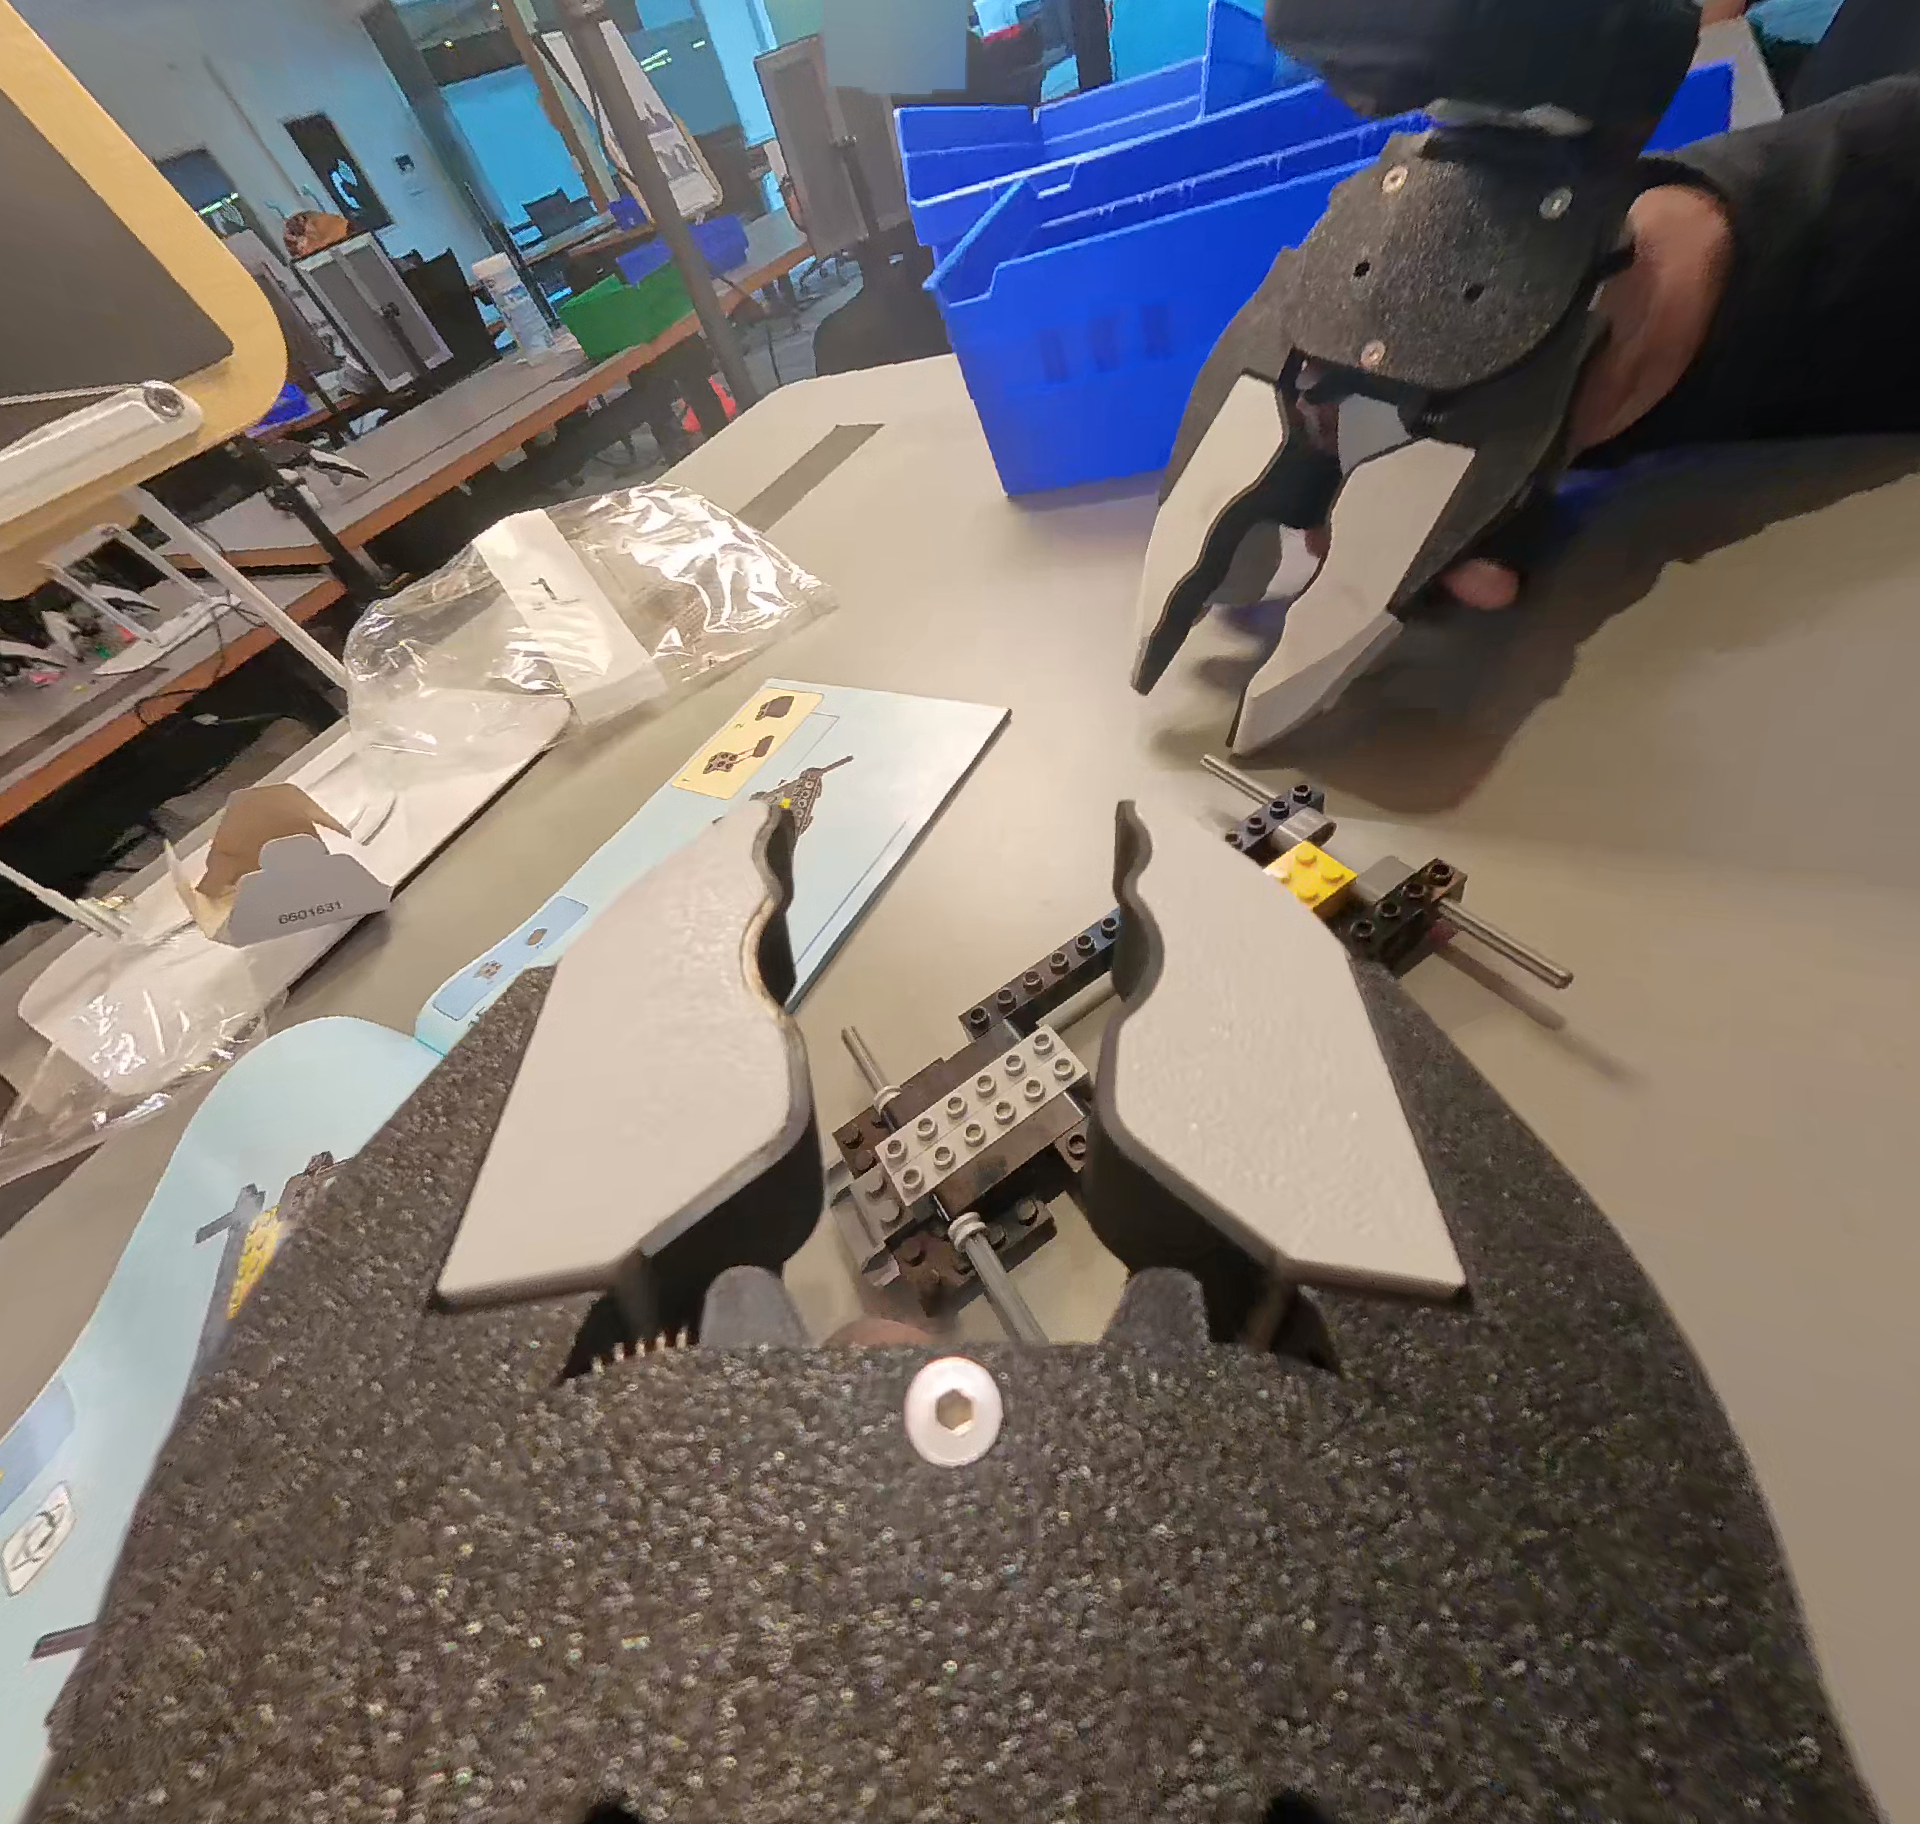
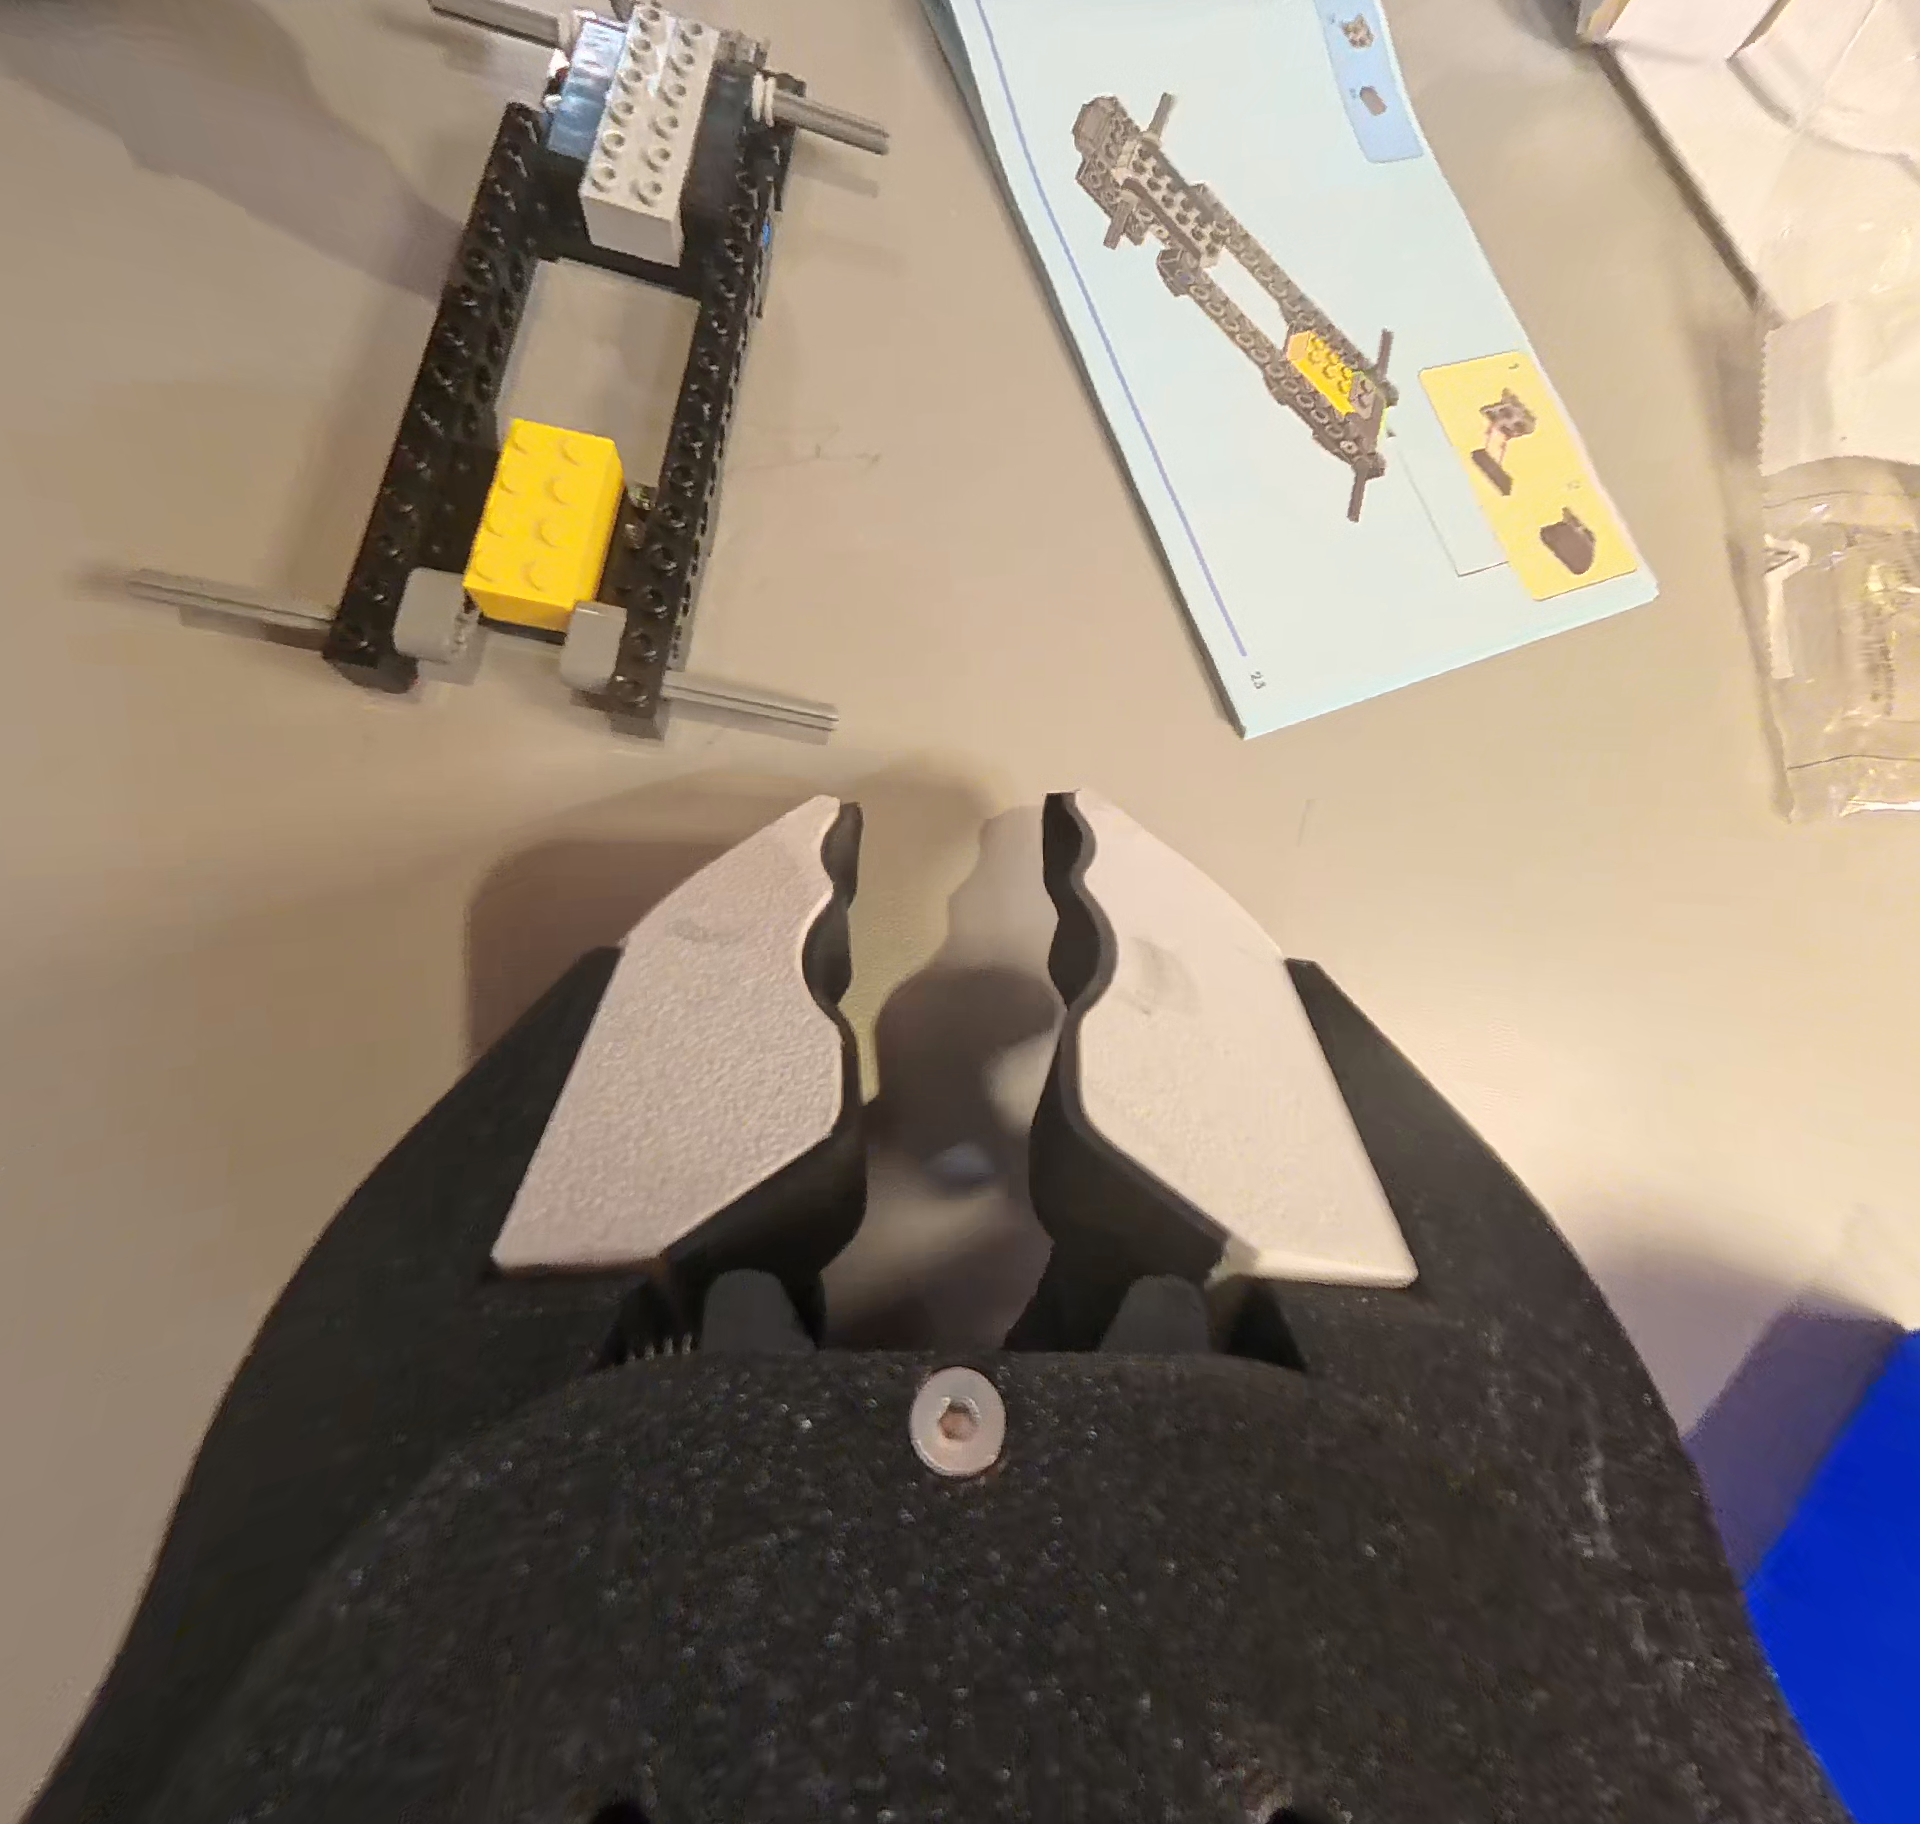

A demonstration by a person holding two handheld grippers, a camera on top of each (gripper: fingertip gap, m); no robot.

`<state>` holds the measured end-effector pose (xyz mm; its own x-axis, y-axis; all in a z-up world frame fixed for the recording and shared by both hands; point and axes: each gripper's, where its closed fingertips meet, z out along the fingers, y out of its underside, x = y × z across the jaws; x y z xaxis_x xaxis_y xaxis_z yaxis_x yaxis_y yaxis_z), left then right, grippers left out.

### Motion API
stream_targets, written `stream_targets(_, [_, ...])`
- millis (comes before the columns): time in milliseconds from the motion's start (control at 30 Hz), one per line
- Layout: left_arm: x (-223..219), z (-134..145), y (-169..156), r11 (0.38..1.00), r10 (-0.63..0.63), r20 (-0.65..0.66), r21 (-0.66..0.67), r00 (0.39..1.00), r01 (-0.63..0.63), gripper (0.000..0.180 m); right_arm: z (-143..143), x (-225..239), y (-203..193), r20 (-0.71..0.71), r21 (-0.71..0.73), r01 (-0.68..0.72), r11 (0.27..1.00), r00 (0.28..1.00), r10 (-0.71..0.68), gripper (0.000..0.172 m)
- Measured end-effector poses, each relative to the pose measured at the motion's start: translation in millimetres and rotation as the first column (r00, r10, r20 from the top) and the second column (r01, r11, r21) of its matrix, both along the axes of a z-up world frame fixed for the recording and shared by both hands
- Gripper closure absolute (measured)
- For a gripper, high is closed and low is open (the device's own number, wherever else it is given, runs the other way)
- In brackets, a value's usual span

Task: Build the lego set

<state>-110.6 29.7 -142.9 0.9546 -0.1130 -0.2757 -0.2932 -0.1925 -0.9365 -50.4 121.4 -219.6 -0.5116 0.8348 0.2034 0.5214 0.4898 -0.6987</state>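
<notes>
While both grippers stand apart from the work, the items lie as follows, near to far.

Item 1: left gripper [image 1: 951, 818], grey fingers spread wide, nothing pressed between the pads; it straddles the near end of the brick frame from above, the pads clear of it.

Item 2: black plastic brick frame [image 2: 582, 361], two long studded beams, grey stud plate [image 1: 977, 1109] at one end, yellow block [image 2: 545, 512] at the other, grey axle rods [image 2: 743, 704] projecting sideways; flat on the beige table [image 2: 935, 631].

Item 3: right gripper [image 2: 951, 818], fingers narrowly parted, holding nothing, just short of the yellow-block end.

Item 4: pale blue instruction booklet [image 2: 1247, 320], open, beside the frame.

Item 5: clear plastic bags [image 1: 582, 590]; blue plastic bins [image 1: 1091, 288] beyond.

Handling judgement: grip by the beams, not the thin rods; close squarely.
</notes>
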Motion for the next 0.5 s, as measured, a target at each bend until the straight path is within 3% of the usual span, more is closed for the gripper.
stream_targets(200, [-1, -4, 1, 0.999, 0.041, -0.086, -0.009, 0.995, -0.041, 0.122, 3, 0, 1, -0.041, 0.032, 0.059, 0.998, 0.997, -0.057, 0.137])
stream_targets(300, [-4, -3, 1, 0.998, 0.060, -0.084, -0.002, 0.995, -0.060, 0.121, 14, 12, -13, -0.040, -0.048, 0.062, 0.997, 0.997, -0.064, 0.138])
stream_targets(400, [-5, -2, 1, 0.998, 0.061, -0.073, 0.000, 0.995, -0.062, 0.121, 50, 41, -30, -0.034, -0.146, 0.020, 0.989, 0.999, -0.025, 0.137])
stream_targets(500, [-7, -2, 2, 0.998, 0.067, -0.071, 0.002, 0.995, -0.067, 0.121, 111, 79, -20, -0.075, -0.212, -0.014, 0.977, 0.997, -0.002, 0.139])
